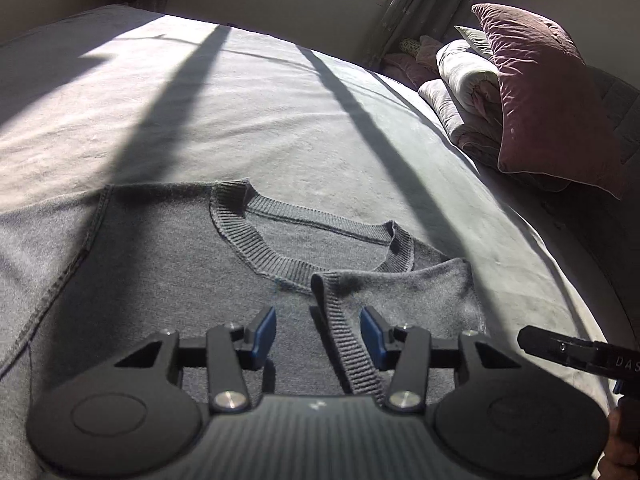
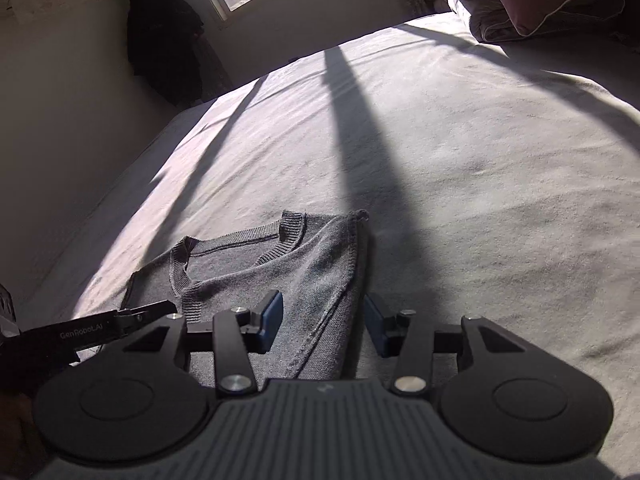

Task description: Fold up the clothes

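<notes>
A grey knit sweater lies flat on the bed, its ribbed collar toward the far side. One sleeve is folded across the chest, and its ribbed cuff runs between the blue pads of my left gripper, close to the right pad. The jaws stand apart and do not press on it. In the right wrist view the sweater shows a folded side edge lying between the pads of my right gripper, which is open over it. Each gripper's finger pokes into the other's view.
The grey bedsheet stretches far beyond the sweater, striped with sun and shadow. A maroon pillow and a folded quilt are stacked at the bed's right end. Dark clothing hangs by the wall under the window.
</notes>
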`<state>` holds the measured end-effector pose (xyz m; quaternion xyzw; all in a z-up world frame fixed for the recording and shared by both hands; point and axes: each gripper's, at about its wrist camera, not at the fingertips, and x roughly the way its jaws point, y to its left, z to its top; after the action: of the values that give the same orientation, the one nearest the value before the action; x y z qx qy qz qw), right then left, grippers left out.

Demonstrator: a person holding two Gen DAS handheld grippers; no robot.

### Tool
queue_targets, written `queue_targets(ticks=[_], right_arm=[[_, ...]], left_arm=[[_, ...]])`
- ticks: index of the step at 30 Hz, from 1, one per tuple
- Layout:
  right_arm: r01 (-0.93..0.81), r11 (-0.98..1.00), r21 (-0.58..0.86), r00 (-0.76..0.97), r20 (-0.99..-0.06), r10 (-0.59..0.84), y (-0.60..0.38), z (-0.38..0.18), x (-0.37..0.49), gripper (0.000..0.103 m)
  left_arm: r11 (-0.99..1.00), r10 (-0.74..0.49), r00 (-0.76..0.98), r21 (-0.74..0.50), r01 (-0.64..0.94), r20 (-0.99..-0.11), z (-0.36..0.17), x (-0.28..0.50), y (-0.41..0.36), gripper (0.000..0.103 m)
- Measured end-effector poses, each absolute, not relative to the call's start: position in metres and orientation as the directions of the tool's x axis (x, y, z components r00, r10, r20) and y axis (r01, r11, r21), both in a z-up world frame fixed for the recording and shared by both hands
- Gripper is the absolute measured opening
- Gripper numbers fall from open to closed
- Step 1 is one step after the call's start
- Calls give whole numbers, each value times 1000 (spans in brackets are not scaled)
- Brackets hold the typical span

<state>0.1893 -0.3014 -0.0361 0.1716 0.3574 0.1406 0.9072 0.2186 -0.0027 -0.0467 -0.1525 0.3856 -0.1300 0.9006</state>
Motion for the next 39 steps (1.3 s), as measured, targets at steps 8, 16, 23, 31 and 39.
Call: queue_targets(ticks=[8,16,23,31,39], right_arm=[[-229,879,418,625,-629,462,-285,-20,121,48],[-295,864,407,522,-689,503,-274,-21,48,46],[-278,872,403,475,-731,490,-278,-28,4,45],[-227,875,427,405,-776,483,-285,-35,-28,45],[-218,871,440,321,-811,489,-295,-47,-60,32]], left_arm=[[848,-486,565,-515,123,-667,-54,167,-6,47],[806,-565,473,-576,140,-676,-71,117,-30,45],[768,-617,421,-624,140,-665,-78,90,-50,44],[728,-675,328,-670,147,-662,-85,68,-78,42],[735,-665,342,-664,138,-664,-86,63,-81,41]])
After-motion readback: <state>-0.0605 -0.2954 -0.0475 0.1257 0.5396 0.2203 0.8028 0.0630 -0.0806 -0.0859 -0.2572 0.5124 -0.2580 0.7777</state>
